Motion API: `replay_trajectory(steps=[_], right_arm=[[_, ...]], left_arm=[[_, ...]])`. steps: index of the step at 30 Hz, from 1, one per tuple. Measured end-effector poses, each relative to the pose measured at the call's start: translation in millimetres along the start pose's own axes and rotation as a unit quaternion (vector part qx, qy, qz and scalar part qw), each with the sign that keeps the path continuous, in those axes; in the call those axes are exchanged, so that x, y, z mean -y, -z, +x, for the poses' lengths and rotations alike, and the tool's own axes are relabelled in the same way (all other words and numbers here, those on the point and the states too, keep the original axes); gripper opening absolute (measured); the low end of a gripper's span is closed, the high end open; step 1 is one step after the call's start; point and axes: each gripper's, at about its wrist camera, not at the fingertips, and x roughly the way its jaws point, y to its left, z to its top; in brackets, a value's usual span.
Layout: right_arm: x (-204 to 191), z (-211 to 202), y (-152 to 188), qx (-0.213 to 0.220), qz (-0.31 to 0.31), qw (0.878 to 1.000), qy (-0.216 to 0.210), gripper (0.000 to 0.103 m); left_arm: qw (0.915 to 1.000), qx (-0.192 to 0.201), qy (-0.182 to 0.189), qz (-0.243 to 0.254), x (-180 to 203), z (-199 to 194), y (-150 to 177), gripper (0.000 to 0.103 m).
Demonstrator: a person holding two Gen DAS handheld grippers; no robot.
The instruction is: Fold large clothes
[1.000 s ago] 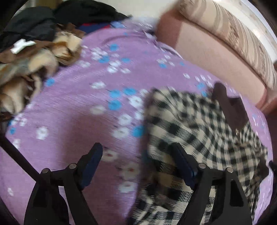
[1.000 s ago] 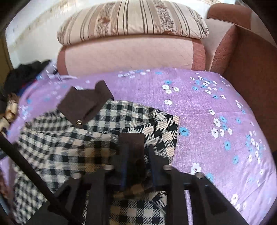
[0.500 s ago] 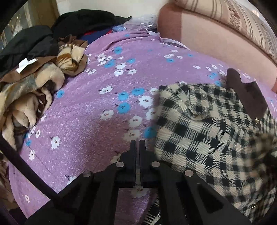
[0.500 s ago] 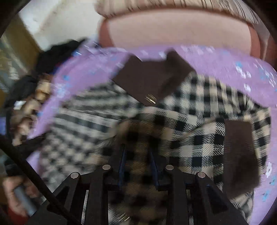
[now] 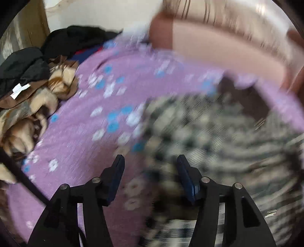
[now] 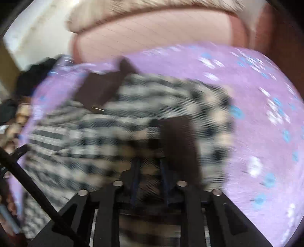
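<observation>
A black and cream checked shirt (image 5: pixel 218 136) with a brown collar (image 5: pixel 245 100) lies on the purple flowered bedspread (image 5: pixel 98 106). Both views are blurred by motion. My left gripper (image 5: pixel 150 165) is open and empty, its fingers straddling the shirt's left edge. In the right wrist view the shirt (image 6: pixel 117 123) fills the middle, with its brown collar (image 6: pixel 102 89) at the back and a brown cuff (image 6: pixel 178 138) near the front. My right gripper (image 6: pixel 149 165) is shut on a fold of the checked shirt.
A pile of brown, tan and black clothes (image 5: pixel 28 91) lies at the left edge of the bed. A pink sofa back (image 5: pixel 218 49) with a striped cushion (image 5: pixel 237 17) runs along the far side. A brown armrest (image 6: pixel 281 34) stands at the right.
My left gripper was shut half a second ago and has opened, now at the shirt's left edge. My right gripper stays shut on the shirt and has swung back toward the right.
</observation>
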Motion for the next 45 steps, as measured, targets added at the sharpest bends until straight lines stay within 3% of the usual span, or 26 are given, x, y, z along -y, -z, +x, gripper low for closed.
replay_trajectory(steps=[1, 3, 5, 7, 11, 13, 15, 19, 21, 25, 28, 30, 32, 36, 37, 38, 39, 40, 45], right_arm=[[12, -4, 1, 0.012, 0.020, 1.000, 0.010, 0.008], [22, -18, 1, 0.022, 0.041, 0.998, 0.039, 0.008], [25, -40, 5, 0.043, 0.038, 0.997, 0.043, 0.024], [28, -57, 10, 0.055, 0.030, 0.997, 0.038, 0.033], [23, -81, 26, 0.066, 0.012, 0.998, 0.020, 0.033], [9, -84, 28, 0.070, 0.003, 0.997, -0.010, 0.033], [-5, -83, 25, 0.067, -0.015, 0.997, -0.035, 0.034], [-31, -71, 1, 0.072, -0.041, 0.996, -0.035, 0.056], [-18, -65, -18, 0.080, -0.036, 0.996, -0.007, 0.065], [40, -48, -41, 0.074, 0.013, 0.997, 0.015, 0.070], [78, -27, -47, 0.047, 0.047, 0.998, -0.022, 0.071], [93, -11, -49, 0.028, 0.068, 0.995, -0.066, 0.073], [101, 10, -54, 0.007, 0.086, 0.989, -0.122, 0.074], [89, 26, -66, 0.022, 0.075, 0.981, -0.180, 0.080], [84, 29, -68, 0.017, 0.074, 0.979, -0.187, 0.076], [75, 33, -71, 0.009, 0.064, 0.980, -0.189, 0.054], [67, 36, -72, 0.002, 0.055, 0.982, -0.178, 0.035], [59, 39, -74, -0.005, 0.048, 0.984, -0.169, 0.013], [45, 11, -96, 0.033, 0.038, 0.986, -0.158, 0.011]], left_arm=[[1.0000, -0.004, -0.007, -0.003, -3, 8, 3, 0.061], [0.9998, 0.005, -0.013, -0.013, -7, 4, 4, 0.062], [0.9993, 0.018, -0.032, -0.006, -8, -6, 5, 0.062], [0.9989, 0.030, -0.036, -0.001, -8, -15, 8, 0.062], [0.9989, 0.038, -0.027, -0.009, -14, -29, 14, 0.062], [0.9988, 0.039, -0.020, -0.020, -20, -31, 14, 0.065], [0.9984, 0.037, -0.007, -0.042, -27, -30, 9, 0.068], [0.9964, 0.041, 0.029, -0.069, -39, -17, -8, 0.077], [0.9954, 0.029, 0.054, -0.073, -46, -7, -14, 0.081], [0.9911, 0.015, 0.107, -0.077, -58, 17, -29, 0.085], [0.9854, 0.006, 0.151, -0.078, -58, 33, -38, 0.088], [0.9733, -0.017, 0.215, -0.078, -53, 49, -46, 0.089], [0.9666, -0.027, 0.246, -0.067, -39, 61, -54, 0.099], [0.9667, -0.021, 0.252, -0.036, -7, 68, -63, 0.102], [0.9668, -0.023, 0.252, -0.034, 1, 68, -64, 0.101], [0.9660, -0.028, 0.255, -0.032, 9, 67, -65, 0.077], [0.9740, -0.029, 0.223, -0.024, 18, 62, -65, 0.053], [0.9832, -0.030, 0.180, -0.007, 28, 58, -65, 0.013], [0.9858, -0.005, 0.168, -0.008, 24, 36, -83, 0.009]])
